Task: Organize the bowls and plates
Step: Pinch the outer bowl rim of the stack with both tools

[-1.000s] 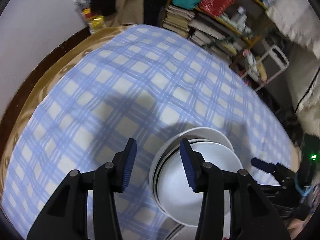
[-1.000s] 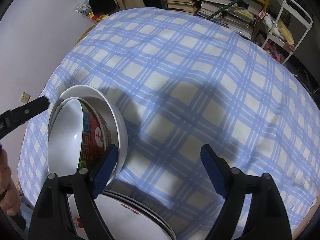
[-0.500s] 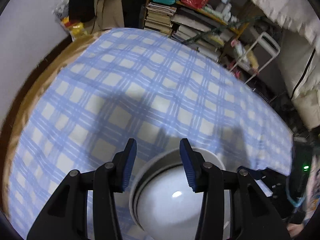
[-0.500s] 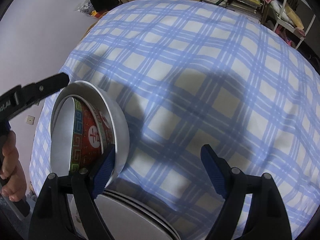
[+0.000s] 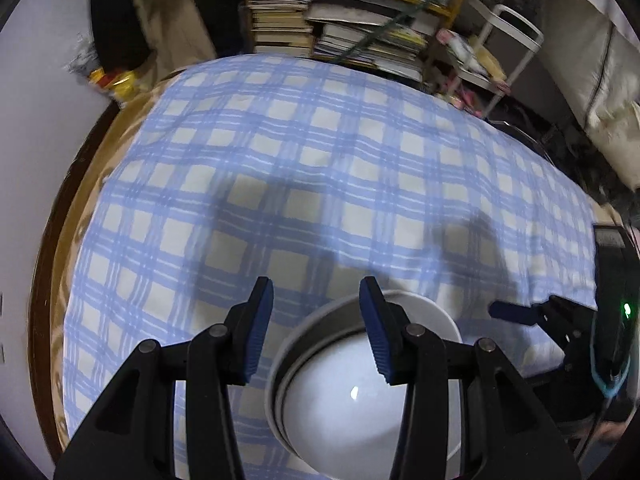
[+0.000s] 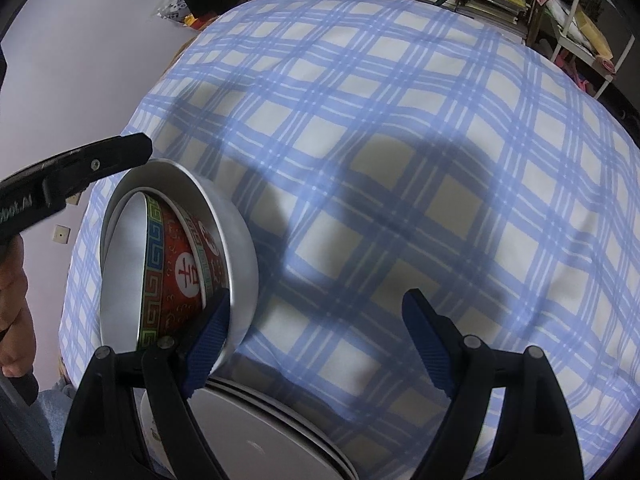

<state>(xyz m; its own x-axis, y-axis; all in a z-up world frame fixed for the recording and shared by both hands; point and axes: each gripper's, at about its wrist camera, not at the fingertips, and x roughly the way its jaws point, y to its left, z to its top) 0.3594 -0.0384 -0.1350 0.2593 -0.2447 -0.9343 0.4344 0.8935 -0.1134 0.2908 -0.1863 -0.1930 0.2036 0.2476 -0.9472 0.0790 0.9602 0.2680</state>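
Nested bowls stand on the blue checked tablecloth (image 6: 360,208): a white outer bowl (image 6: 242,248) holds a red patterned bowl (image 6: 180,276) with a white inside. In the left wrist view the same bowls (image 5: 352,404) lie low in the frame. My left gripper (image 5: 315,292) hovers open over their far rim, with only cloth and a bit of rim showing between its fingers. My right gripper (image 6: 318,300) stands wide open beside the bowls, its left finger (image 6: 208,336) in front of the white bowl's wall. A stack of white plates (image 6: 260,440) lies under it.
Shelves of books (image 5: 352,28) and a white rack (image 5: 504,40) stand beyond the table's far edge. A wall runs along the left. A hand (image 6: 12,300) holds the left gripper (image 6: 80,164). The right gripper's finger (image 5: 516,314) shows at the right.
My left gripper has rolled and shifted toward the bowls, so they now lie under its fingers instead of to the right. In the right view its finger reaches over the bowl's far rim.
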